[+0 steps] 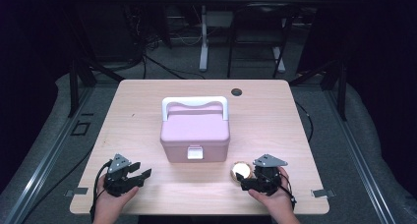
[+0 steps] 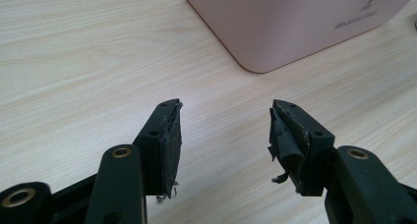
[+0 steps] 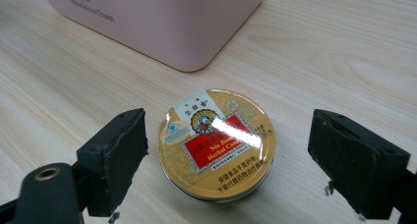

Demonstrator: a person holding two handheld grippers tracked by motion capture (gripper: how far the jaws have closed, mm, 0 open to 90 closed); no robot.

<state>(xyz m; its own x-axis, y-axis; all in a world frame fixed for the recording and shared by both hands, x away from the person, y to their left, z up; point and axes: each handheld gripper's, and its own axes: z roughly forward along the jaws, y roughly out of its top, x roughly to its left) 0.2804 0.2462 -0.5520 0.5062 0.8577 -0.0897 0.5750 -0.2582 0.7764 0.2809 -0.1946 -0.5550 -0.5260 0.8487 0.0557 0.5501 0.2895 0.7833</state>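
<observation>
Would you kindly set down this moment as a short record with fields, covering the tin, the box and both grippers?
tin: round gold candy tin with a red label, lid on, flat on the table
tin position: near the front right corner of the pink box, apart from it
box: lid shut, white handle folded back, white latch at the front
right gripper: open, jaws on either side of the tin, not touching it
left gripper: open, nothing between the jaws, left of the box

Your round tin [image 3: 216, 144] was gold, with a red label panel and a small blue-white emblem. Your box [image 1: 195, 130] was pale pink, its handle and latch white. Your worktop [image 1: 275, 121] was light wood-grain. Each hand-held gripper [image 1: 129, 176] you carried was black.
</observation>
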